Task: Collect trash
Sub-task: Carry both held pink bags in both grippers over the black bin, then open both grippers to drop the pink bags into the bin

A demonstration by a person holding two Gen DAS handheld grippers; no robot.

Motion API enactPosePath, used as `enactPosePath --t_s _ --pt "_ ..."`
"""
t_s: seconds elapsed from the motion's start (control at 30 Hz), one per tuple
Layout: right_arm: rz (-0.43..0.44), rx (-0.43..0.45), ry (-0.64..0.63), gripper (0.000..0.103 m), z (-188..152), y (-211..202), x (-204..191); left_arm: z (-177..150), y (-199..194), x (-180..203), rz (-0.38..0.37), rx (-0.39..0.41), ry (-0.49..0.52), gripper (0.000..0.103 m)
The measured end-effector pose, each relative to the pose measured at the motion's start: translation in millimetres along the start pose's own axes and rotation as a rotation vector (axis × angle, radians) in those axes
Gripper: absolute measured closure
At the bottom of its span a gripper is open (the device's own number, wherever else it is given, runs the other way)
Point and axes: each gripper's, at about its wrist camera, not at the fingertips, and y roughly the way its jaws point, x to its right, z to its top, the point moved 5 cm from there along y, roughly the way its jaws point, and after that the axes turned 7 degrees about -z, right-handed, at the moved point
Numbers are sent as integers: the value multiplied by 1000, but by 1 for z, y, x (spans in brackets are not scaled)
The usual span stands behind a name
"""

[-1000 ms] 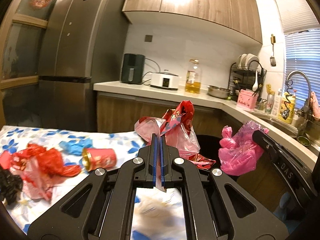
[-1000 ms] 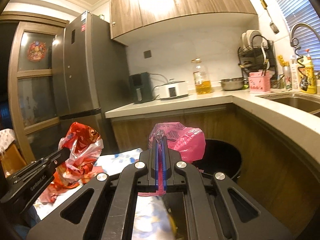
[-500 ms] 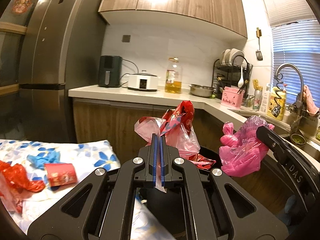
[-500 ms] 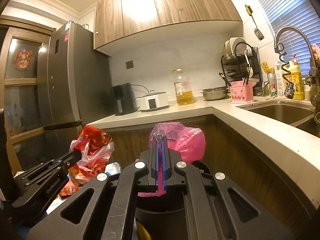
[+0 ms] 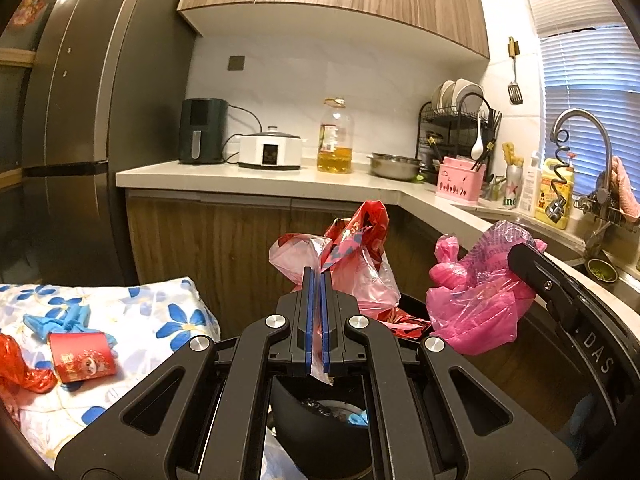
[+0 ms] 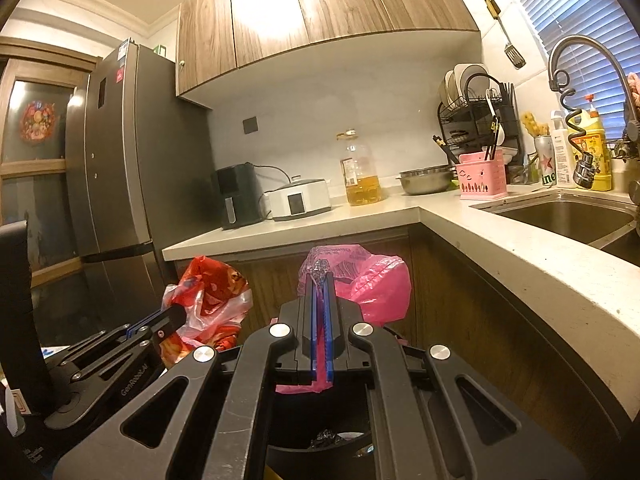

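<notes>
My left gripper (image 5: 316,276) is shut on a red and clear plastic bag (image 5: 352,256) and holds it above the black trash bin (image 5: 320,412). My right gripper (image 6: 319,280) is shut on a pink plastic bag (image 6: 372,284), also over the bin (image 6: 320,432). In the left wrist view the pink bag (image 5: 476,300) hangs at the right, in the right gripper. In the right wrist view the red bag (image 6: 208,300) hangs at the left, in the left gripper. Some trash lies inside the bin.
A table with a blue-flower cloth (image 5: 132,312) at the left holds a red paper cup (image 5: 82,356), blue gloves (image 5: 60,316) and red wrappers (image 5: 20,368). A wooden counter (image 5: 260,172) wraps behind and right, with a sink (image 6: 560,216). A grey fridge (image 5: 80,140) stands left.
Both grippers have moved right and forward, off the table and over the bin, with their bags held. The table has slid to the left of the view.
</notes>
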Motion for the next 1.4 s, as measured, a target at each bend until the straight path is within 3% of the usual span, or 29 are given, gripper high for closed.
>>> enactPosePath --t_s 0.9,1.1,1.4 --pt "5 -38 2 98 -6 38 0 -7 36 -6 -35 -25 -29 100" --pt "7 -41 3 86 -7 40 0 -12 42 -7 -26 -37 -26 90" --pt "-3 -34 21 85 -6 36 5 -20 47 -10 -51 -62 -43 68"
